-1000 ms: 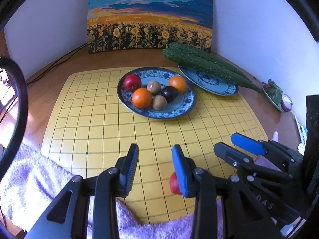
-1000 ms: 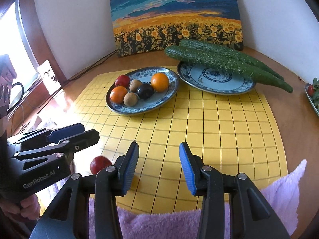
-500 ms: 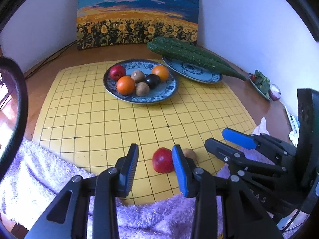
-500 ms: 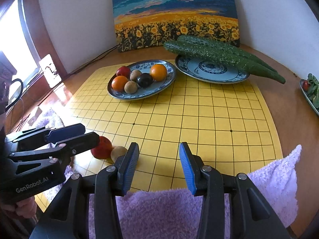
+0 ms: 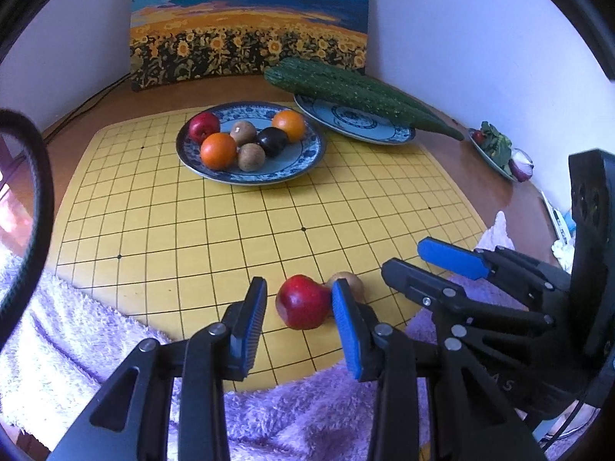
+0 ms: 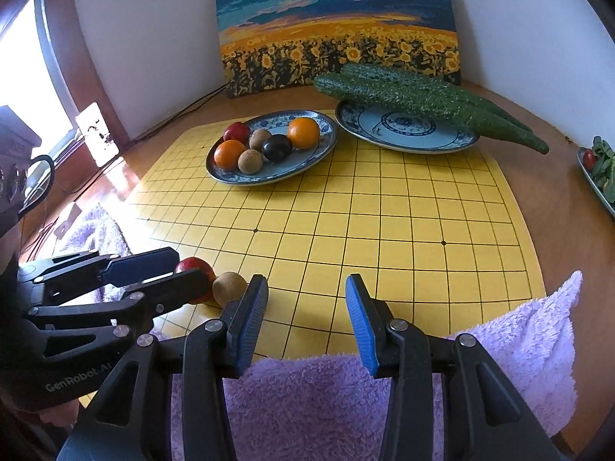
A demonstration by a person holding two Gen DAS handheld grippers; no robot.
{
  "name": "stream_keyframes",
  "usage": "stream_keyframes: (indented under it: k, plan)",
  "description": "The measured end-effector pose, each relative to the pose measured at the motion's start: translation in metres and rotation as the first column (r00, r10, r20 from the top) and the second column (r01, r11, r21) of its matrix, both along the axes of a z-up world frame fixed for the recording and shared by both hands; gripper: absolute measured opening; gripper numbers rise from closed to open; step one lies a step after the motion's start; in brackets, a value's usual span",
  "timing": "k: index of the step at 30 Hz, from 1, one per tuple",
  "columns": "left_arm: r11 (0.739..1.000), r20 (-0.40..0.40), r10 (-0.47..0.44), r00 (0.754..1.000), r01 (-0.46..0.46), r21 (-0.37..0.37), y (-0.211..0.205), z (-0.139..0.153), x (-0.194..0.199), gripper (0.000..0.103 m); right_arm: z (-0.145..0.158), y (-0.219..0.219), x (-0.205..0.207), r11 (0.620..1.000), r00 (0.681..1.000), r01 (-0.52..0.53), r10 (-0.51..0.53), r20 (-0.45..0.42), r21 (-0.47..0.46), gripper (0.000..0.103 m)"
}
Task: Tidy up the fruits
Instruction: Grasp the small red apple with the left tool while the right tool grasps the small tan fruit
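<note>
A red apple (image 5: 303, 301) lies on the yellow grid mat (image 5: 246, 230) near its front edge, with a small brown fruit (image 5: 351, 281) touching its right side. My left gripper (image 5: 299, 307) is open, its jaws on either side of the apple. My right gripper (image 6: 305, 307) is open and empty, just right of the brown fruit (image 6: 229, 288); the apple (image 6: 194, 267) shows behind the left gripper's fingers (image 6: 142, 269). A blue-patterned plate (image 5: 307, 161) at the back holds several fruits: a red apple, two oranges, a dark plum, two brown fruits.
A second patterned plate (image 5: 357, 130) at the back right carries two long green cucumbers (image 5: 346, 88). A sunflower painting (image 5: 246, 19) leans on the wall. A lilac towel (image 5: 77, 330) covers the near edge. A dish of greens (image 5: 496, 146) sits far right.
My left gripper has swung and moved so the red apple, before beside its right finger, now lies between its jaws. The brown fruit has come into view. The right gripper pulled back slightly.
</note>
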State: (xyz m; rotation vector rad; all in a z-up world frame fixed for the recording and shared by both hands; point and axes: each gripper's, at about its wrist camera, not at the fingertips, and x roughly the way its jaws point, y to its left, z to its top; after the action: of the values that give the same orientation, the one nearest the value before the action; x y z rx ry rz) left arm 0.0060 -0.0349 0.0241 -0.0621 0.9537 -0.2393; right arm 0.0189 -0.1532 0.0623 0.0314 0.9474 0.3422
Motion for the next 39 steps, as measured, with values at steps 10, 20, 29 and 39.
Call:
stream_keyframes:
  k: [10, 20, 29, 39]
  plan:
    - [1.000, 0.003, -0.002, 1.000, 0.002, -0.008, 0.000, 0.000, -0.001, 0.032, -0.001, 0.000, 0.000, 1.000, 1.000, 0.002, -0.002, -0.004, 0.005, 0.043]
    - [0.997, 0.023, 0.077, 0.997, -0.078, 0.017, 0.019, 0.006, 0.003, 0.032, 0.003, 0.009, -0.003, 1.000, 1.000, -0.020, 0.020, 0.003, 0.012, 0.043]
    - [0.992, 0.033, 0.119, 0.992, -0.121, 0.042, 0.028, 0.006, 0.004, 0.032, 0.005, 0.023, -0.006, 0.998, 0.998, -0.064, 0.064, 0.011, 0.020, 0.043]
    - [0.989, 0.034, 0.139, 0.990, -0.140, 0.044, 0.033, 0.006, 0.005, 0.032, -0.004, 0.035, -0.006, 0.994, 0.995, -0.103, 0.104, -0.008, 0.033, 0.043]
